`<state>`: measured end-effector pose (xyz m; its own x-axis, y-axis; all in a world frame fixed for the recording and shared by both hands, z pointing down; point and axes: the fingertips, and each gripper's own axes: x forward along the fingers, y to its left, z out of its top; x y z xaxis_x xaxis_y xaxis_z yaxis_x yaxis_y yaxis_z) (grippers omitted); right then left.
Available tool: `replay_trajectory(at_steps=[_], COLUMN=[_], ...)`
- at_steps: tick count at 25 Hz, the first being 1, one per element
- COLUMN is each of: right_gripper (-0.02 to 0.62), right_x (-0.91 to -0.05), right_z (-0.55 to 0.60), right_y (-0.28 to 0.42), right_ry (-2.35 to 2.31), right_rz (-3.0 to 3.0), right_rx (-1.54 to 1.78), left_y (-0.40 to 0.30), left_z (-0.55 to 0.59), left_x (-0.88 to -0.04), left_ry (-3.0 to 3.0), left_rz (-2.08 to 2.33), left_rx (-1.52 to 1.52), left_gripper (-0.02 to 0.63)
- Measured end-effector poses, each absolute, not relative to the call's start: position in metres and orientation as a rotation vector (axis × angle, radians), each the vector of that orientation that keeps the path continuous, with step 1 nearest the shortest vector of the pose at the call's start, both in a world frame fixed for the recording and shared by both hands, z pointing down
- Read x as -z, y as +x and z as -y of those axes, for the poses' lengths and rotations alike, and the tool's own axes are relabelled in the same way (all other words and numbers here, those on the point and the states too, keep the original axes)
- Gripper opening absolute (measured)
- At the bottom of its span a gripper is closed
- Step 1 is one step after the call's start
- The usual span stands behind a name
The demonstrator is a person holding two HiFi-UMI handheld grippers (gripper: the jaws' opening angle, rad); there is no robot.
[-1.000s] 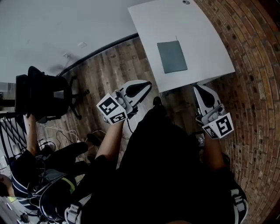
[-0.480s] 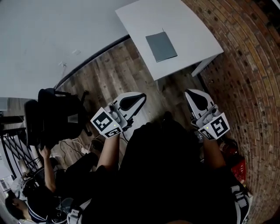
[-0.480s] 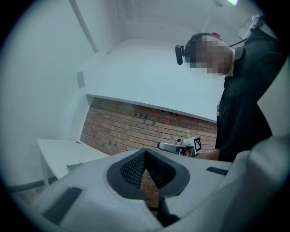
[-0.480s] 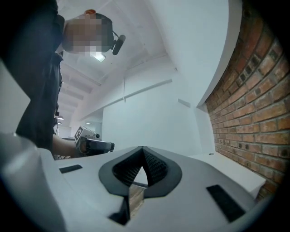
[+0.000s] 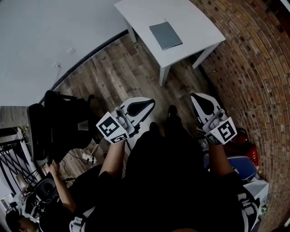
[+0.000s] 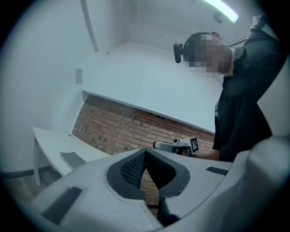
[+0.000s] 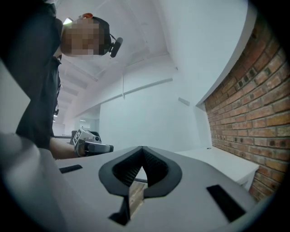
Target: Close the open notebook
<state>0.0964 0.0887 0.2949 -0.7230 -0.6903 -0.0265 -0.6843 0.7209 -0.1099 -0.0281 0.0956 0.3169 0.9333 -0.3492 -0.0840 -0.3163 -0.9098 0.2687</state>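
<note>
White table [image 5: 195, 26] with a closed grey notebook [image 5: 166, 35] on top

matt notebook [image 5: 166, 35], smooth tbl [image 5: 195, 21], wood floor [image 5: 122, 68], brick wall [image 5: 253, 59]

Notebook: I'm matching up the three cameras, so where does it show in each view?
Head view: the notebook lies top centre, on the white table.
Left gripper view: lower left, on that table.
Right gripper view: not seen.
Shared landmark: the brick wall.

Bare floor [image 5: 122, 72] lies between table [image 5: 197, 27] and office chair [image 5: 59, 122].
</note>
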Motion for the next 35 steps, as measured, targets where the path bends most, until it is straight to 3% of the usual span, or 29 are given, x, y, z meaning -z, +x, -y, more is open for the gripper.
replay_trajectory(at_steps=[12, 35], right_gripper=[0.006, 0.005], right_x=[-0.303, -0.317], right_z=[-0.157, -0.221], right_y=[0.070, 0.123], right_ry=[-1.167, -1.055], right_rz=[-2.873, -2.949], right_rx=[0.132, 0.120], left_y=[-0.047, 0.011], left_z=[-0.159, -0.207], left_x=[-0.340, -0.323], left_ry=[2.796, 2.836], left_rz=[0.466, 0.533], left_rx=[0.184, 0.161], left_gripper=[0.017, 0.017])
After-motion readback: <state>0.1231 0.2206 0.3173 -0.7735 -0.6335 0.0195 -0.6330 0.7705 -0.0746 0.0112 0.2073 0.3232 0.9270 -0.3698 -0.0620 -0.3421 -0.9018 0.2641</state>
